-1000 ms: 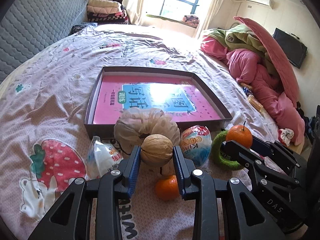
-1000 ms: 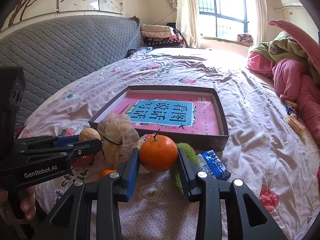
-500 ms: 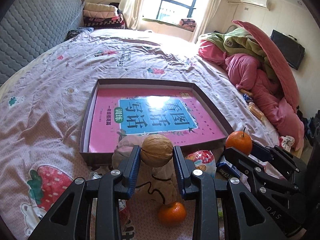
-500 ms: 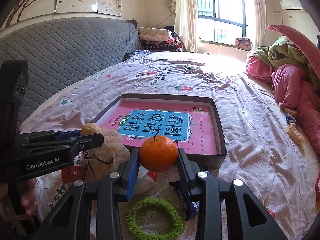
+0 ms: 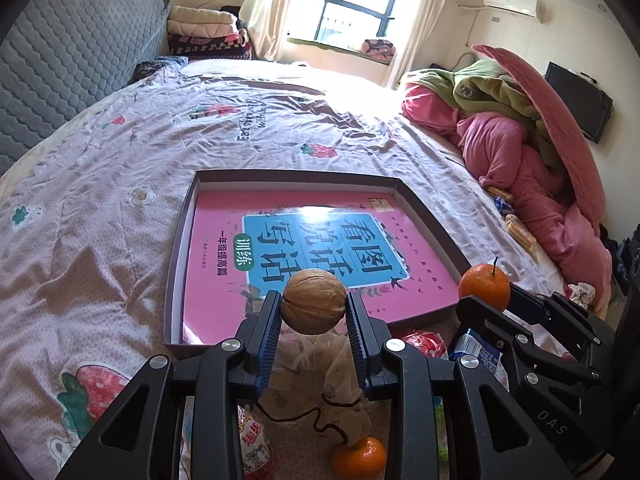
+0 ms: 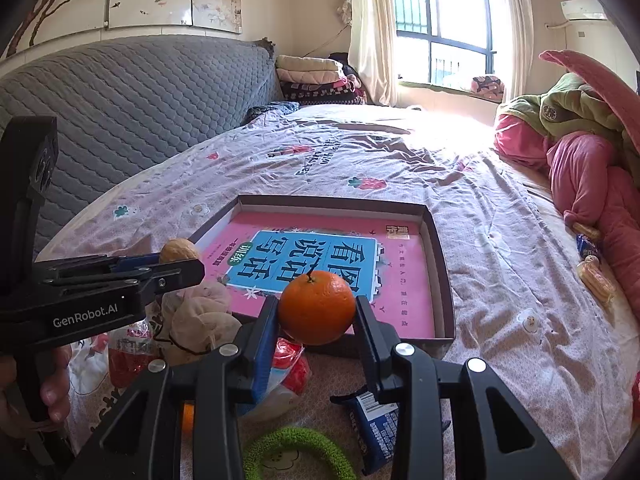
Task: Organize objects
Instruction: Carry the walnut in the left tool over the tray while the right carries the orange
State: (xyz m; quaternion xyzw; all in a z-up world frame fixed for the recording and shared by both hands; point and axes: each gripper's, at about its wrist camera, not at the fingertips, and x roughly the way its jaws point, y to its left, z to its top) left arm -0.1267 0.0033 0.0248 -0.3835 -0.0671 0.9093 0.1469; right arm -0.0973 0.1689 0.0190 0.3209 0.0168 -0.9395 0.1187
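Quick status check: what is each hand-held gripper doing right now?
Left hand-held gripper: closed on the walnut.
Right hand-held gripper: closed on the orange.

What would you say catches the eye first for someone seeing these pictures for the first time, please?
Two held items stand out: a walnut clamped in the left tool and an orange clamped in the right tool, both above the near edge of a shallow box. Inside the box lies a bright pink book, on a strawberry-print bedsheet.

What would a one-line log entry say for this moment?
left gripper: shut on walnut | right gripper: shut on orange | both held in front of box | box holds pink book
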